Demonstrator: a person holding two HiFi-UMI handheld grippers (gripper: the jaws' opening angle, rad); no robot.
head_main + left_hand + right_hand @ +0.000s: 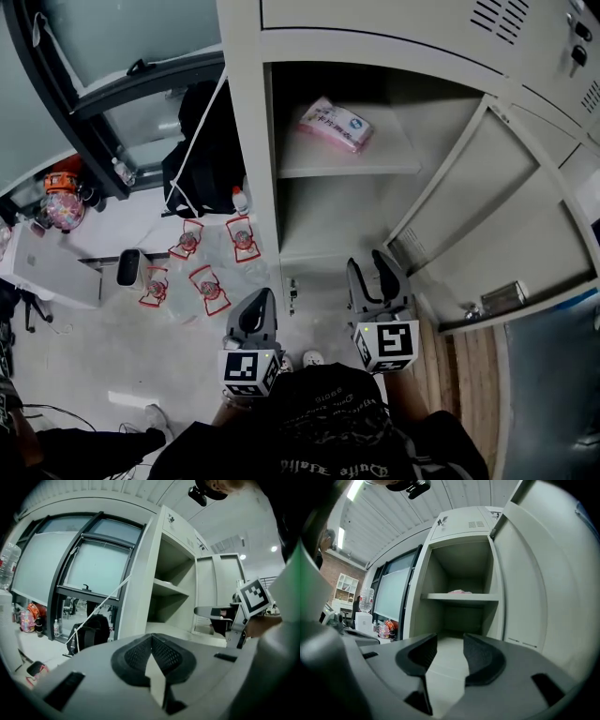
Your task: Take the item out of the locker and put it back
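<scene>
Both grippers hang low in front of the person, outside the open locker (248, 141). Left gripper (260, 309) sits at 9 o'clock from the right gripper (373, 277). The right one faces the lower compartment.

In the left gripper view, the left gripper (151, 641) has its 2 jaws pressed together at the tips, with nothing between them. In the right gripper view, the right gripper (449, 644) has its jaws spread, with a clear gap and only the locker floor showing through it. Neither tool touches anything.

The item, a pink packet (335, 124), lies flat on the upper shelf (375, 159), at about 12 o'clock from the right gripper and well apart from it. The right gripper view shows the packet (459, 591) as a low pink strip above the shelf edge, toward the back. The door (506, 206) is swung wide at 2 o'clock, so the way in is free.

My reading is that the task is at its start, in the approach, with the packet not yet taken. The next move probably falls to the right gripper, since it is already spread. It would need to rise to shelf height, reach in over the shelf edge, straddle the packet and close gently. The packet looks soft and may crumple or slide back if it is pushed.
</scene>
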